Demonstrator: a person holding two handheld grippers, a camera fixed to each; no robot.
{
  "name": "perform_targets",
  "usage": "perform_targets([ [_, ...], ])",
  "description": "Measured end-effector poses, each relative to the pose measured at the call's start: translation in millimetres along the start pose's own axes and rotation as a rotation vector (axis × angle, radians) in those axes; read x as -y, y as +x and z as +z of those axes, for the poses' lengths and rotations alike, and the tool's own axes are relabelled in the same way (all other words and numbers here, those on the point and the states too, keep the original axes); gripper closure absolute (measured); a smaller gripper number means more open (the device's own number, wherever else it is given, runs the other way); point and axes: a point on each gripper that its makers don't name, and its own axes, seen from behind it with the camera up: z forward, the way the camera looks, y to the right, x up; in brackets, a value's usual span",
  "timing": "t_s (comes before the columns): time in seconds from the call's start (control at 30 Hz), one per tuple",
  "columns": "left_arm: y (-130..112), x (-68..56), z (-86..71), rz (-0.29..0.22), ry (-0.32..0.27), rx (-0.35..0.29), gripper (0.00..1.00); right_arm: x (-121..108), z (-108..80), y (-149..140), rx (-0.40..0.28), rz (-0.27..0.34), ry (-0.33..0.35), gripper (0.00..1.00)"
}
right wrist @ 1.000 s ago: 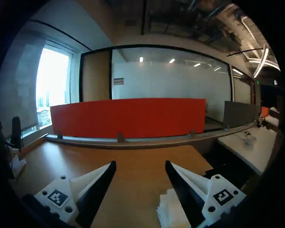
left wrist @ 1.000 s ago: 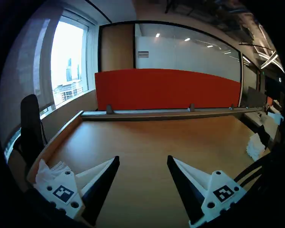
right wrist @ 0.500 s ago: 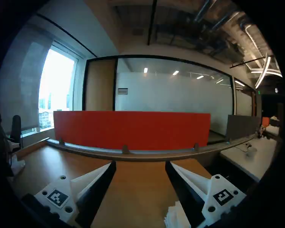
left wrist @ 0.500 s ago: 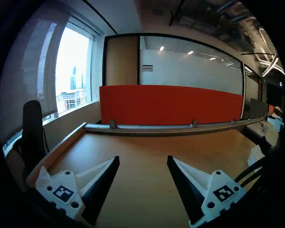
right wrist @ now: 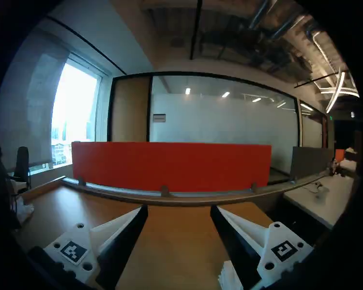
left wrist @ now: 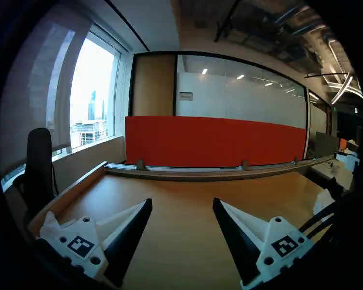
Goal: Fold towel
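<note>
Towel stack by right claw — apart, left claw apart, red divider beyond

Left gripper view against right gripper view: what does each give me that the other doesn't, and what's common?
Left gripper view: the left hand-held gripper, open, with a crumpled white cloth close behind one finger. Right gripper view: the right hand-held gripper, open, with a white towel stack at the bottom beside one finger. Shared: wooden desk, red divider, window, glass wall, black chair. Small white patches at each view's far edge may be those same cloths; I cannot tell.
</note>
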Motion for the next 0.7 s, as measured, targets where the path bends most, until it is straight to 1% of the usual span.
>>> perform_targets([
  [0.1,-7.2,0.5,1.8,0.006,-0.002,-0.013,0.07,3.6,-0.9,-7.2,-0.005,0.0,0.002,0.0],
  [0.3,-26.7,-0.4,6.2,0.017,-0.001,-0.03,0.07,3.3,-0.2,-30.2,0.024,0.006,-0.019,0.0],
  [0.5,-42.2,-6.4,10.4,-0.011,-0.015,-0.059,0.07,4.4,-1.7,-40.7,0.033,0.034,-0.033,0.0],
  [0.6,-49.6,-6.2,14.2,-0.025,-0.017,-0.072,0.07,5.8,-2.4,-43.1,0.034,0.045,-0.031,0.0],
  [0.7,-56.8,-2.3,16.8,-0.017,-0.007,-0.084,0.07,6.5,-2.7,-43.9,0.029,0.043,-0.028,0.0],
])
